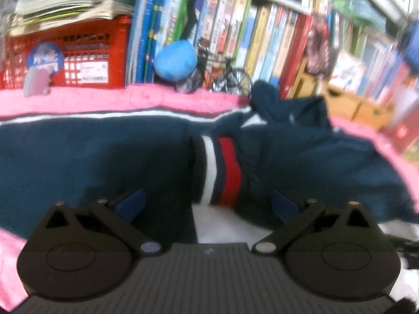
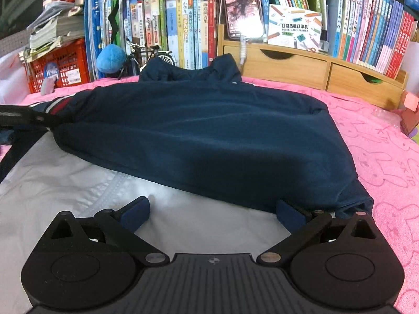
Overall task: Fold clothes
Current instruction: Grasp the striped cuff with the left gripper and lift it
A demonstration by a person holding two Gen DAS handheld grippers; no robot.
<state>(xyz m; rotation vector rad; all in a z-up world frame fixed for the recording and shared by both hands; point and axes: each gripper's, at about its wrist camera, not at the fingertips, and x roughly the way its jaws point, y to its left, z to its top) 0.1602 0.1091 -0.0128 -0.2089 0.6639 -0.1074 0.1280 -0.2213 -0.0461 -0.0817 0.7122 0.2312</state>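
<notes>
A navy jacket (image 2: 209,130) lies spread on a pink blanket (image 2: 387,162), its collar toward the bookshelf. In the left wrist view, which is blurred, the jacket (image 1: 78,157) shows a white and red striped band (image 1: 225,167) running between the fingers. My left gripper (image 1: 207,204) hovers open just over that band, holding nothing. White fabric (image 2: 78,183) spreads under the jacket's near edge. My right gripper (image 2: 213,214) is open over this white fabric. Its right finger touches the navy hem and its left finger is apart from it.
Bookshelves (image 2: 183,26), a red crate (image 2: 60,70) with stacked papers, a blue plush ball (image 2: 111,57) and a small model bicycle (image 2: 146,55) line the far edge. A wooden drawer unit (image 2: 314,65) stands at the back right. A black bar (image 2: 26,117) enters from the left.
</notes>
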